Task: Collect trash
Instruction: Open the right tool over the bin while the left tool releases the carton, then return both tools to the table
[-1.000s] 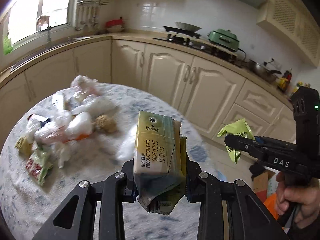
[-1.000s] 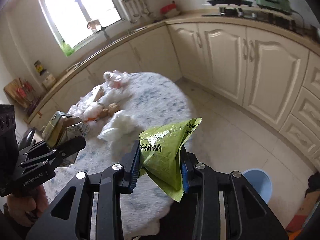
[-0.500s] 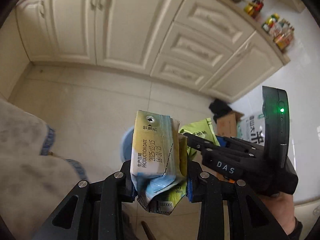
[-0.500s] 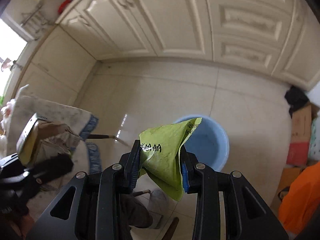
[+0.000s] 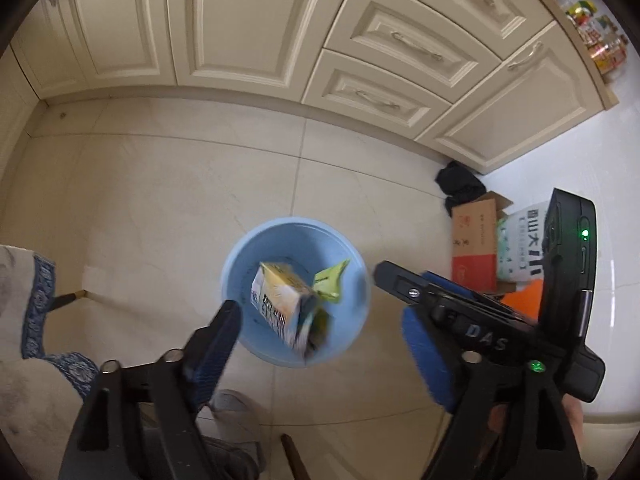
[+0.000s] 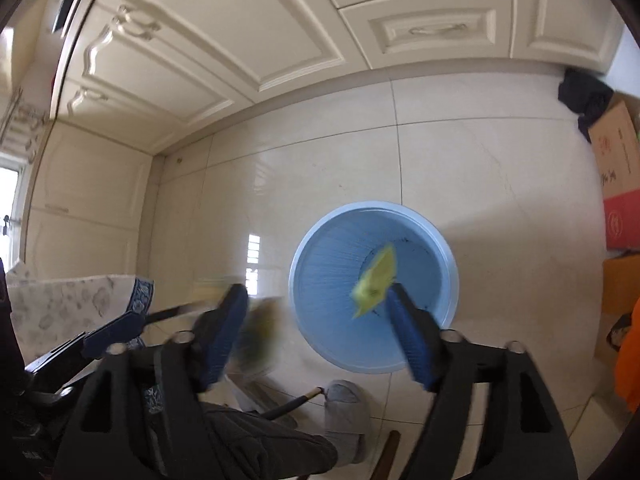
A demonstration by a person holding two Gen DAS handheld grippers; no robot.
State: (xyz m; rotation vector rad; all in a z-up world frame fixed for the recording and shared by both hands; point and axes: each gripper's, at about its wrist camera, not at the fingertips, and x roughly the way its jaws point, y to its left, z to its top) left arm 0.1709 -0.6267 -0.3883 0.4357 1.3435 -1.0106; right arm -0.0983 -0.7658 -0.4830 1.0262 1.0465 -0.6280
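A round blue bin (image 5: pixel 256 248) stands on the tiled floor below both grippers. A crumpled yellow drink carton (image 5: pixel 284 304) drops free over its mouth, with a green snack wrapper (image 5: pixel 330 282) beside it. My left gripper (image 5: pixel 320 320) points down over the bin with its jaws opening, and the pads touch nothing. In the right wrist view the bin (image 6: pixel 328 264) holds the blurred, falling green wrapper (image 6: pixel 376 280). My right gripper (image 6: pixel 316 296) is above it with its jaws opening and no grip on anything. The carton (image 6: pixel 260 324) shows as a blur at the left finger.
Cream cabinets and drawers (image 5: pixel 380 40) run along the back of the floor. A cardboard box (image 5: pixel 474 248) and a black cloth (image 5: pixel 458 184) lie at the right. A tablecloth's blue-trimmed edge (image 5: pixel 40 300) hangs at the left. A person's grey shoe (image 6: pixel 346 412) is near the bin.
Both grippers swung from the table down over the blue bin. Both jaws have spread, and the carton and the green wrapper have left them and are falling into the bin.
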